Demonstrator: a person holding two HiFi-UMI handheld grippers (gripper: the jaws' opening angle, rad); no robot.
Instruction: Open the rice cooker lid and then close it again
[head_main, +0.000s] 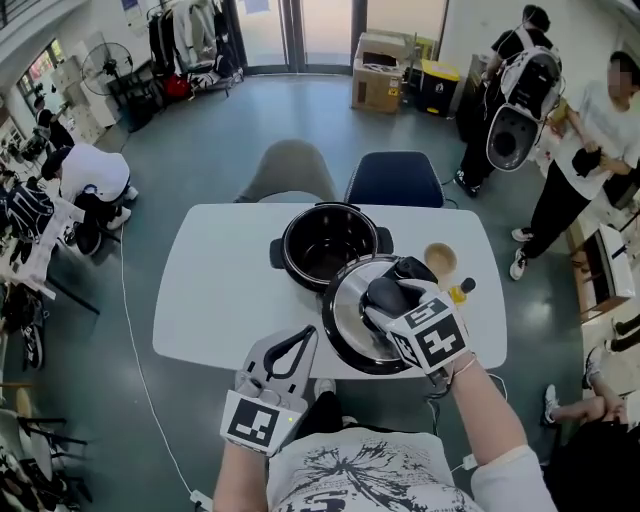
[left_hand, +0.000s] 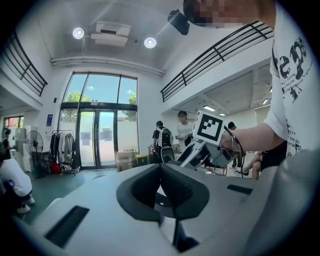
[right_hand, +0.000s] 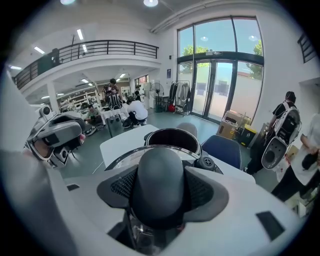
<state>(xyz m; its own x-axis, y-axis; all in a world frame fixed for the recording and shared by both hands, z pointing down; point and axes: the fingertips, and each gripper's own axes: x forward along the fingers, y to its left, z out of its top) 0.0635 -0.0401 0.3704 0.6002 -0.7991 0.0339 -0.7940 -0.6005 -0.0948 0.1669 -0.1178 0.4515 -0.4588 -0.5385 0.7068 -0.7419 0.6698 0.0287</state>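
Clenching the right tongs (right_hand: 159, 187) on the dark domed knob (right_hand: 159, 172) of the round silvery lid (head_main: 345, 322), holding it at the white bench's (head_main: 215, 290) near edge, perhaps touching the open black cooker pot (head_main: 328, 243); holding the left tongs (left_hand: 161, 184) closed, empty.

Grey floor (head_main: 200, 160), white table (head_main: 215, 290), blue chair (head_main: 395, 178), glass doors (head_main: 325, 30)

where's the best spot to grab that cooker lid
By the dark domed knob at its centre, coming from above: the lid is a wide, shallow disc, and the knob stands proud, narrow enough to clamp. The right tongs grip it that way.
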